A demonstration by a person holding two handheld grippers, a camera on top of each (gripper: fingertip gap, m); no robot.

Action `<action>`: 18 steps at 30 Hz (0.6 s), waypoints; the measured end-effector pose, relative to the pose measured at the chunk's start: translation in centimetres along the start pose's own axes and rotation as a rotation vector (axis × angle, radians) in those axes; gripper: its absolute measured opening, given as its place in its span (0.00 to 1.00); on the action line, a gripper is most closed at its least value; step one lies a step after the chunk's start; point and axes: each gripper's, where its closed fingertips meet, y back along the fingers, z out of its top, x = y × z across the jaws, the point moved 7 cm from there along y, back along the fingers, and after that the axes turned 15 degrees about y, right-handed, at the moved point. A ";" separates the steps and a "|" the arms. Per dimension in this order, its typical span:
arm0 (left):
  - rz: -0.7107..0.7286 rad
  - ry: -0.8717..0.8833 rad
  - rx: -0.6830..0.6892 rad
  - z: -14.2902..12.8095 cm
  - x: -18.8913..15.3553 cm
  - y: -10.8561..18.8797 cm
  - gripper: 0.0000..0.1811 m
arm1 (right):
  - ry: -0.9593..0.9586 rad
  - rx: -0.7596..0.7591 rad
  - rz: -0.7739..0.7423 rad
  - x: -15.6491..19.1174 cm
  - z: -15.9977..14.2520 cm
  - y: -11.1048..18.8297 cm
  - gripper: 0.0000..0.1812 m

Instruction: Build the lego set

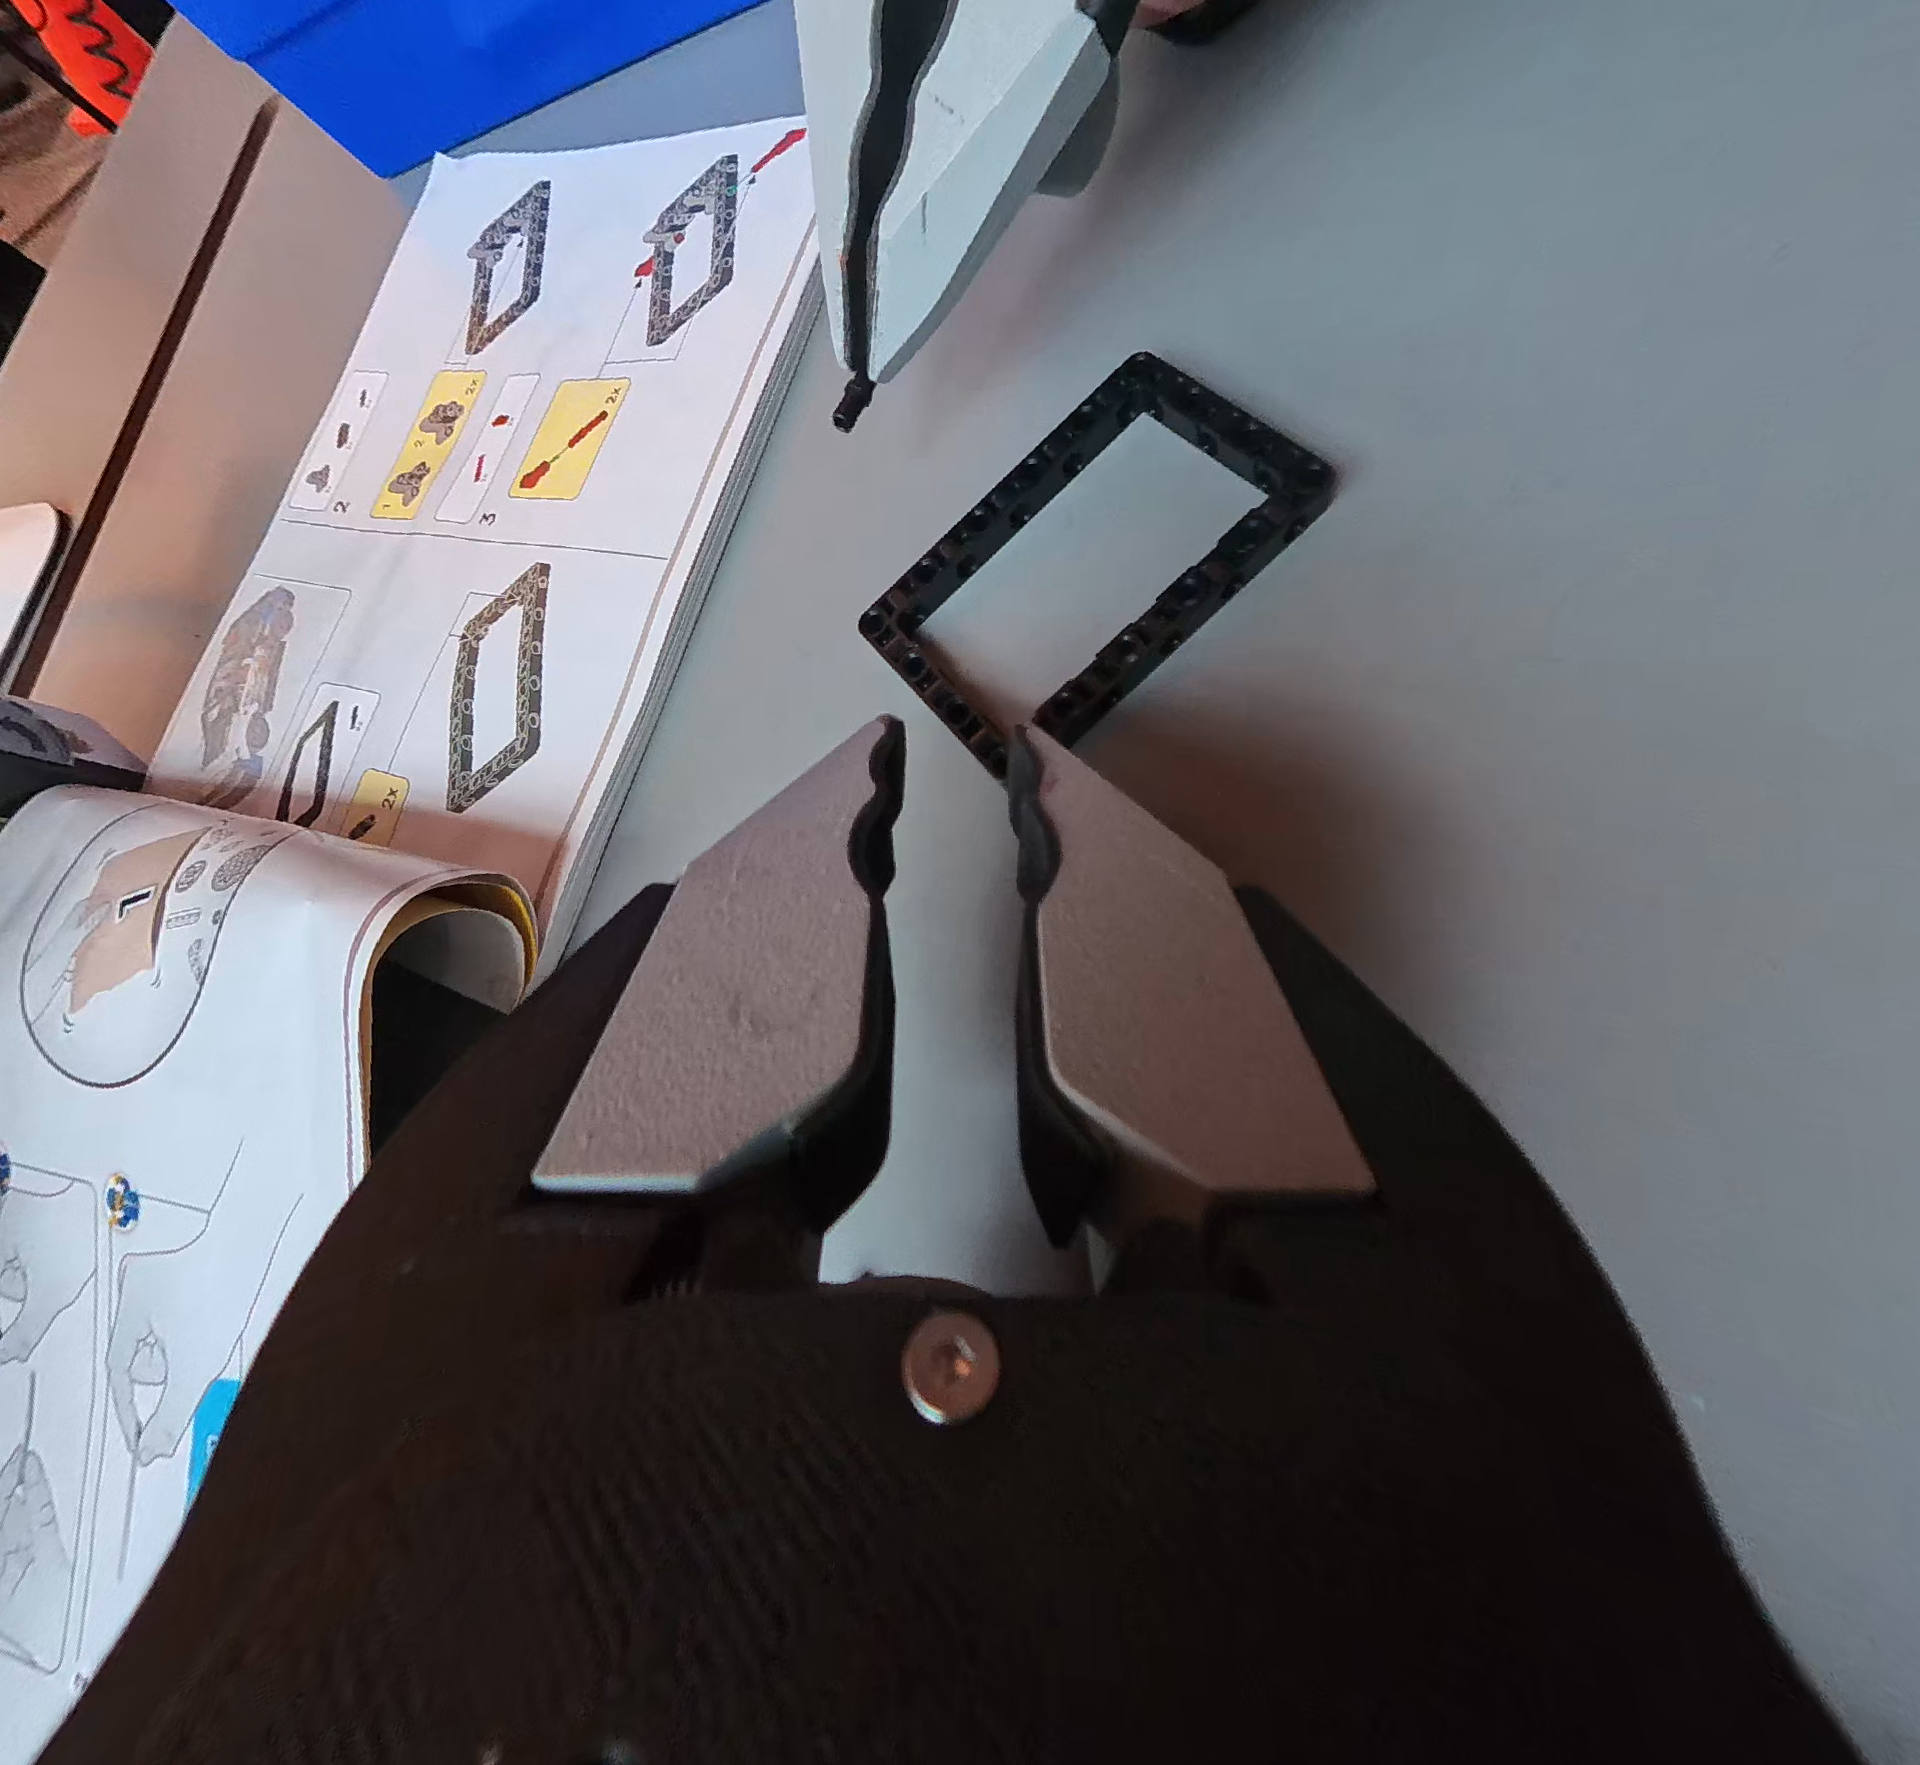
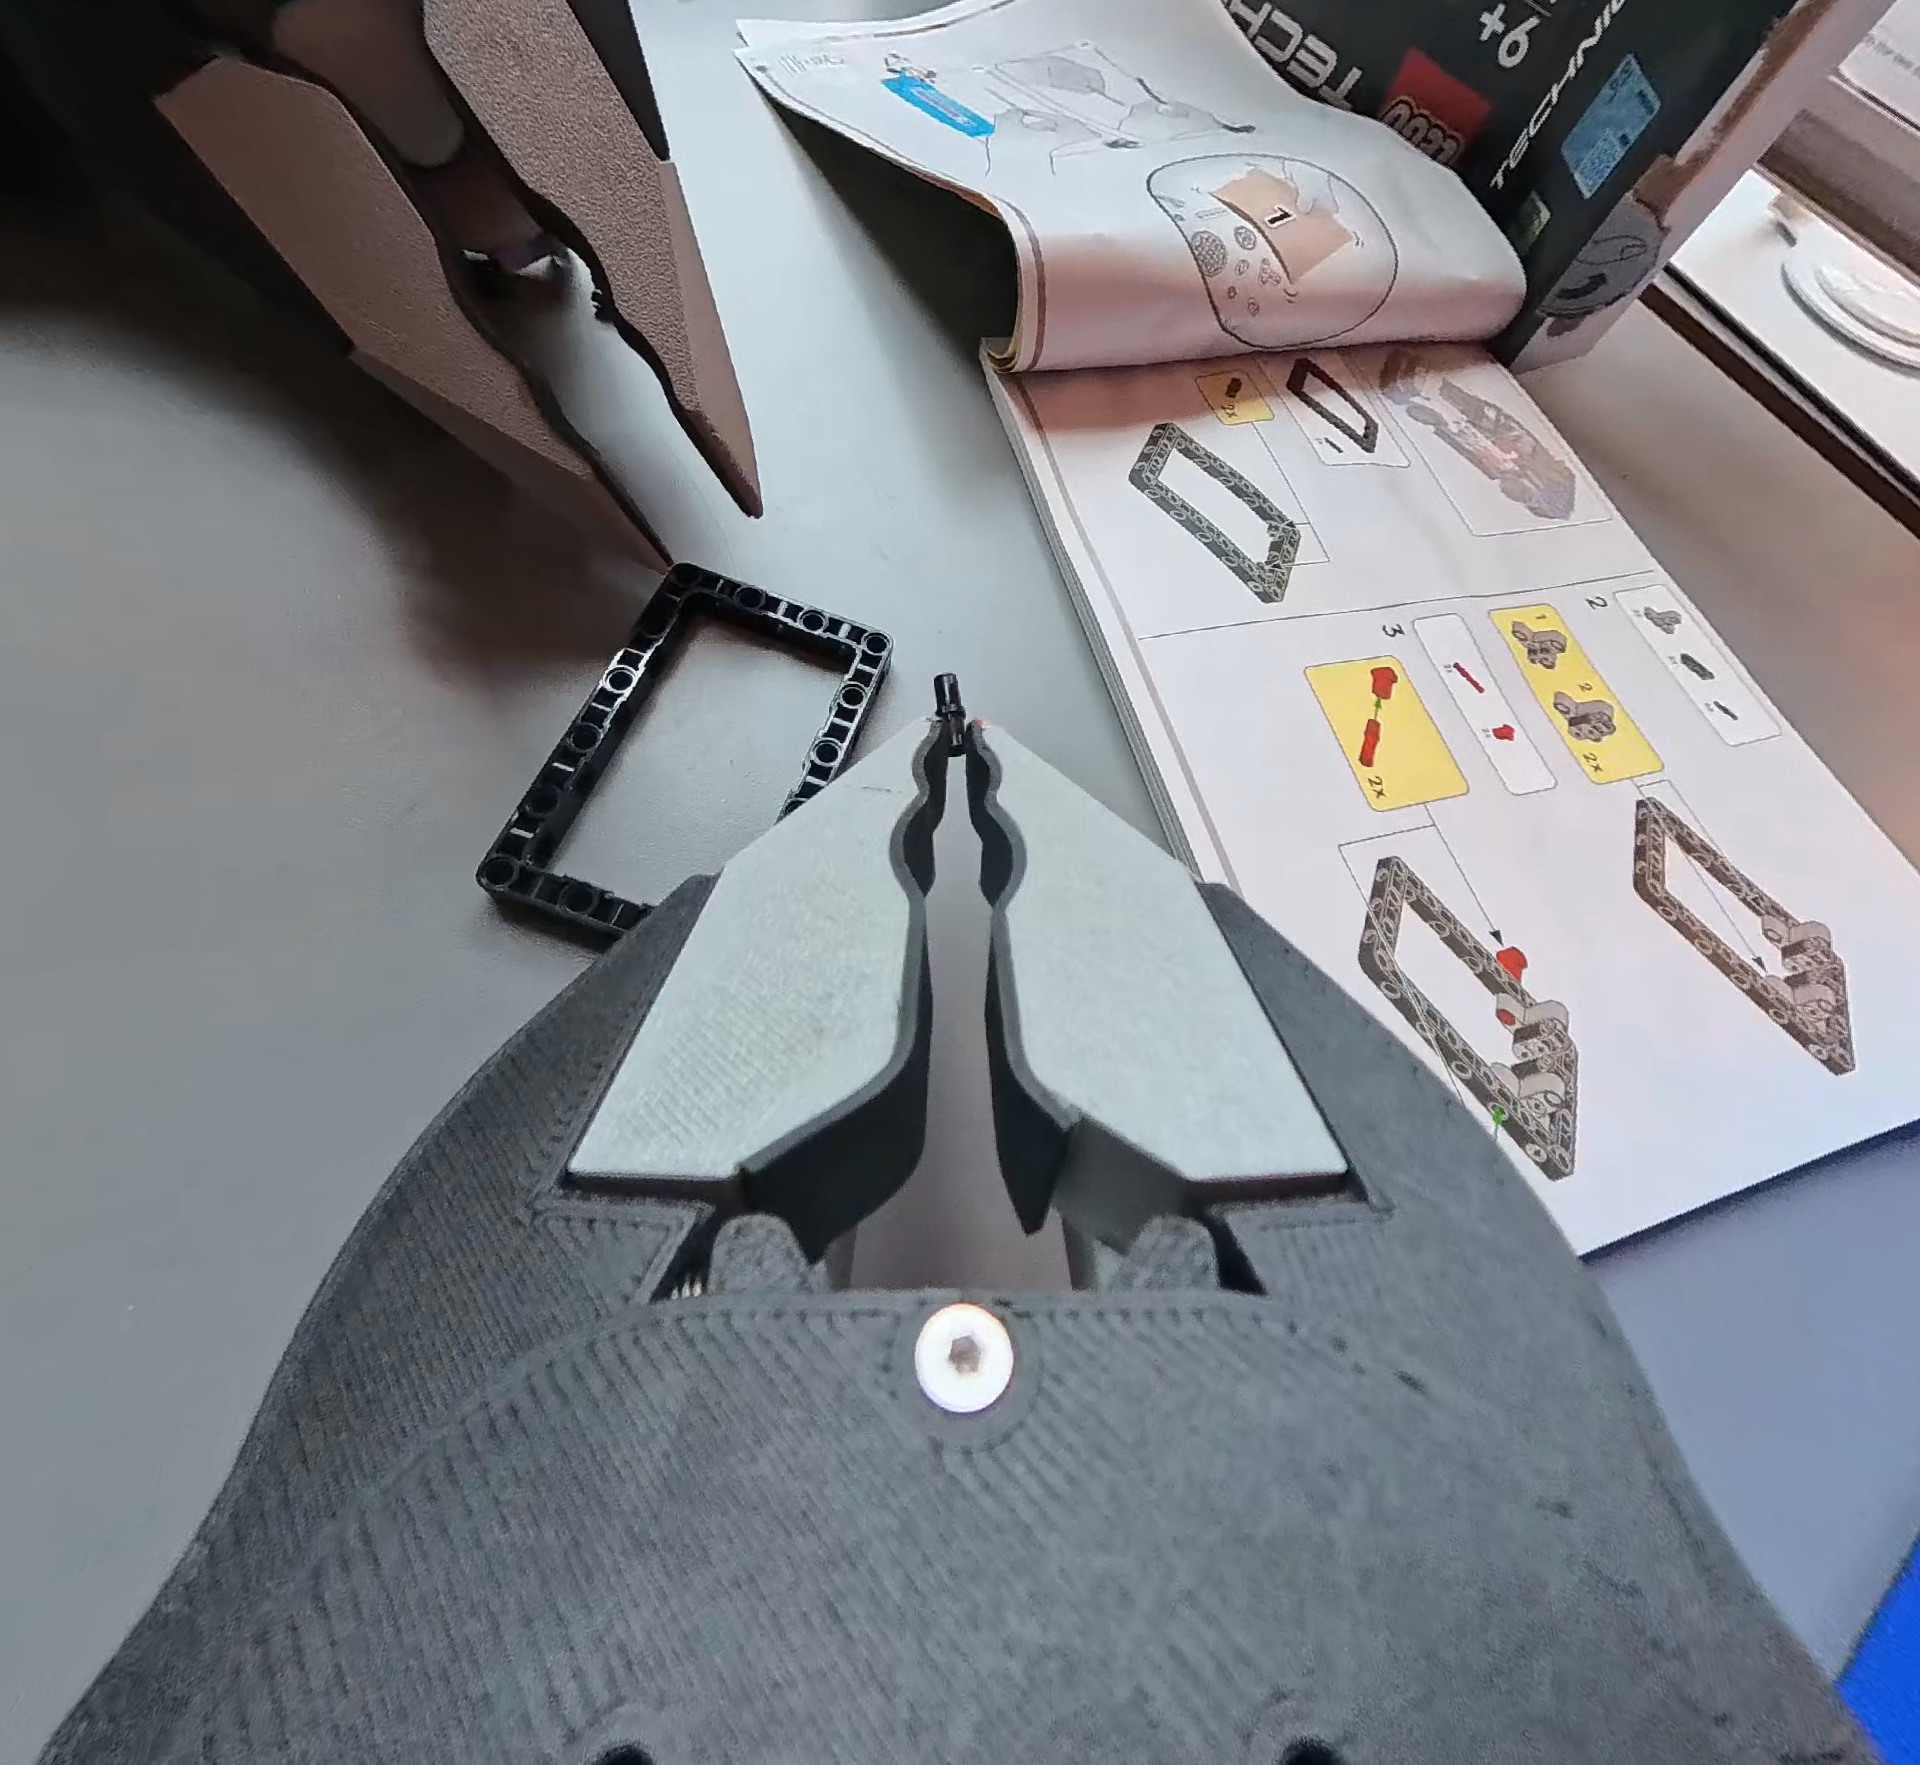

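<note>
Two grippers met over your desk [image 2: 260, 780]: your right gripper [image 2: 954, 736] pinched a tiny black pin [image 2: 948, 693]; your left gripper [image 1: 956, 759] gaped above the flat, hole-studded rectangular black frame [image 2: 582, 759] beside the open booklet [image 2: 1455, 780].

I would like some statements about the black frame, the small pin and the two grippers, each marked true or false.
1. The right gripper holds a small black pin at the tips of its jaws. True.
2. The black frame is lifted off the table. False: it lies flat on the table.
3. The left gripper is shut on the frame. False: its jaws stand apart, with nothing between them, just above one corner of the frame.
4. The instruction booklet lies open beside the frame. True.
5. The pin is already pushed into the frame. False: it is apart from the frame, in the right gripper.
</note>
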 end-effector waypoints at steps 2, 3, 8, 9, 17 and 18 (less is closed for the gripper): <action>0.013 -0.006 -0.007 0.0 0.0 0.1 0.09 | -0.002 0.002 0.003 0.0 0.0 0.0 0.00; 0.019 -0.009 -0.013 0.1 0.0 0.1 0.09 | -0.001 0.002 0.002 0.0 0.0 -0.1 0.00; 0.052 -0.019 -0.032 0.1 0.2 0.3 0.08 | -0.002 0.001 0.009 -0.1 0.0 -0.2 0.00; 0.053 -0.017 -0.032 0.1 0.2 0.3 0.08 | -0.004 0.002 0.012 -0.2 0.0 -0.2 0.00; 0.072 -0.011 -0.048 0.1 0.4 0.7 0.08 | -0.008 0.003 0.023 -0.4 -0.1 -0.3 0.00; 0.072 -0.010 -0.049 0.1 0.4 0.7 0.08 | -0.007 0.004 0.026 -0.4 -0.1 -0.4 0.00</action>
